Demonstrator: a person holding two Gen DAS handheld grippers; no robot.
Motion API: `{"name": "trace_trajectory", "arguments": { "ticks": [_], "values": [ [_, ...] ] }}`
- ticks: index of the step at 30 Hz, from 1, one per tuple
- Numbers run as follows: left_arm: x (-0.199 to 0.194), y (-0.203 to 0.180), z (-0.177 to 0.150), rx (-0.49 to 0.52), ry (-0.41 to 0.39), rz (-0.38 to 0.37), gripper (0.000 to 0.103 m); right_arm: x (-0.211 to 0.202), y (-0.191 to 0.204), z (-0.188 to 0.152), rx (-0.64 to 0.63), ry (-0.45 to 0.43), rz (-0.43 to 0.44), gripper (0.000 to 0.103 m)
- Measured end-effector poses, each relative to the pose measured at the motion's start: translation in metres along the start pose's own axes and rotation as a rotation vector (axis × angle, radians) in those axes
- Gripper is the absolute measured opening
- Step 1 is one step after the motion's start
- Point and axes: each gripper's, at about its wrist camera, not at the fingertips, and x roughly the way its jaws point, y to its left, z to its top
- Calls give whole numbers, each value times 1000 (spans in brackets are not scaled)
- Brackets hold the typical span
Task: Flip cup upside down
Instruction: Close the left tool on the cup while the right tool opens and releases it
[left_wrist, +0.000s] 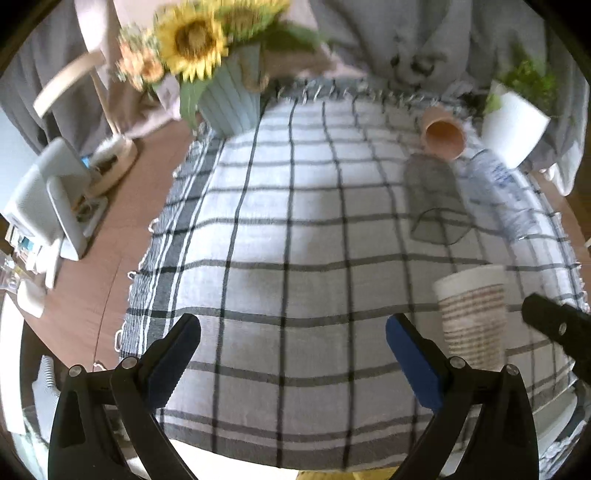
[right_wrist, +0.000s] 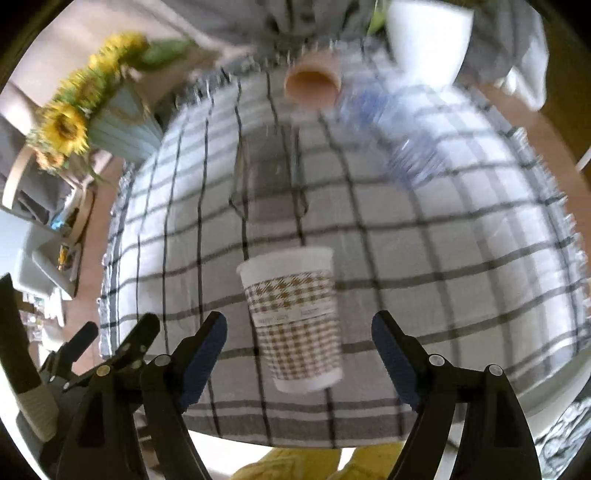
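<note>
Paper cup (right_wrist: 293, 319) stands upright on the checked cloth (right_wrist: 443, 229) between the spread-wide right gripper (right_wrist: 299, 360) fingers, untouched; left gripper (left_wrist: 293, 360) also released; risk: light cup tips or crushes on off-centre closing.

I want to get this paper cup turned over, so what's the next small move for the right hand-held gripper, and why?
Probably ease the right hand-held gripper forward a little and close on the paper cup. The cup stands upright, mouth up, on the checked cloth, between the open fingers with gaps on both sides. The left hand-held gripper is open beside it, holding nothing.
</note>
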Motion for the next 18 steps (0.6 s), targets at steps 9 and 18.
{"name": "trace_trajectory", "arguments": {
  "ticks": [9,18],
  "values": [
    [-40,-54,-41,29,-204,-35,102,-40,-37,-20,-89,-134,-148,81],
    [-26,-114,-83,82,-307,-17,102,-36,-94,-53,-114,-142,-275,81]
  ]
}}
